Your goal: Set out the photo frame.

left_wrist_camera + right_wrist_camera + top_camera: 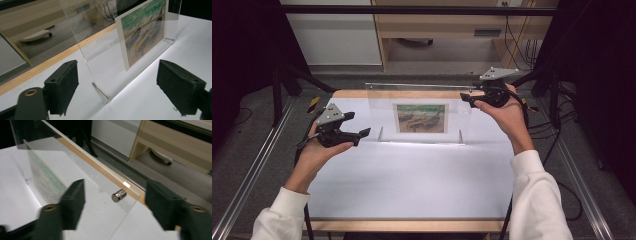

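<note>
White tabletop (412,180) carries an upright acrylic picture frame (419,117) near its far edge. Both the left gripper (362,134) and right gripper (467,97) are held open at its ends; toppling is risked if one side is nudged.

White-topped table (412,180) with wooden edge. A clear acrylic frame (422,107) stands upright on it, holding a boat picture (421,118).

On the one white table (412,185) stands one clear frame (382,107) holding one painted picture (421,118), with two grippers, the left (364,133) and the right (466,98), each in one hand.
</note>
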A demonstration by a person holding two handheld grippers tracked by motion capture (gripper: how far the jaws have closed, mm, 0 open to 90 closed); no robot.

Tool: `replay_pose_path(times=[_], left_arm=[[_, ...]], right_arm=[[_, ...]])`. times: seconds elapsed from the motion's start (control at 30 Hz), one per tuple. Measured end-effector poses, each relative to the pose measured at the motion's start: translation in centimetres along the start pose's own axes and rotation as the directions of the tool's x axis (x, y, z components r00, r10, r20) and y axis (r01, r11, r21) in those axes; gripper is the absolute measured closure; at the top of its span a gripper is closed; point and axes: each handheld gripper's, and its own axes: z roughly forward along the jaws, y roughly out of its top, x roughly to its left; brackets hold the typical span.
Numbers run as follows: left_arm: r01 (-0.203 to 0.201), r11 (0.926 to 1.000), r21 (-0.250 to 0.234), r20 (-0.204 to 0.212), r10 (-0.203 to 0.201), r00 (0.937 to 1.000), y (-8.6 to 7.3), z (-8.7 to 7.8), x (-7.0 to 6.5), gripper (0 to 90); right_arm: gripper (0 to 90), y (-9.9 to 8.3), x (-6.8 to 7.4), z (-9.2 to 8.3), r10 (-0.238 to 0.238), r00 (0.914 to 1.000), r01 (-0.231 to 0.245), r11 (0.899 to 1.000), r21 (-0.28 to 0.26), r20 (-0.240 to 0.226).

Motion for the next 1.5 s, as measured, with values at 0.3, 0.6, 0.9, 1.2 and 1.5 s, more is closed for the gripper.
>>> replay_pose_path(times=[0.3, 0.6, 0.9, 1.2, 1.5], left_arm=[[0.041, 0.9991, 0.014, -0.027, -0.040, 0.9988, -0.9, -0.1, -0.4, 7.8], [0.047, 0.9988, 0.016, -0.023, -0.047, 0.9986, -1.8, -0.6, -1.3, 6.9], [0.061, 0.9976, 0.033, -0.026, -0.060, 0.9978, -3.2, -0.9, -2.1, 6.5], [0.064, 0.9975, 0.029, -0.038, -0.062, 0.9973, -4.5, -1.6, -2.7, 5.8], [0.069, 0.9968, 0.041, -0.091, -0.065, 0.9938, -6.6, -1.9, -2.8, 5.5]], right_arm=[[7.6, -0.8, 2.5, -3.0, -0.006, 0.9826, 0.014, 0.999, -0.040, 0.185], [7.4, -3.1, 4.8, -6.2, 0.019, 0.9758, -0.007, 0.998, -0.057, 0.218], [6.6, -5.0, 6.1, -7.9, 0.032, 0.9746, -0.022, 0.999, -0.044, 0.222], [6.4, -7.7, 7.2, -8.6, 0.052, 0.9731, -0.048, 0.999, -0.026, 0.224], [6.8, -11.9, 7.9, -8.7, 0.097, 0.9702, -0.099, 0.995, -0.001, 0.222]])
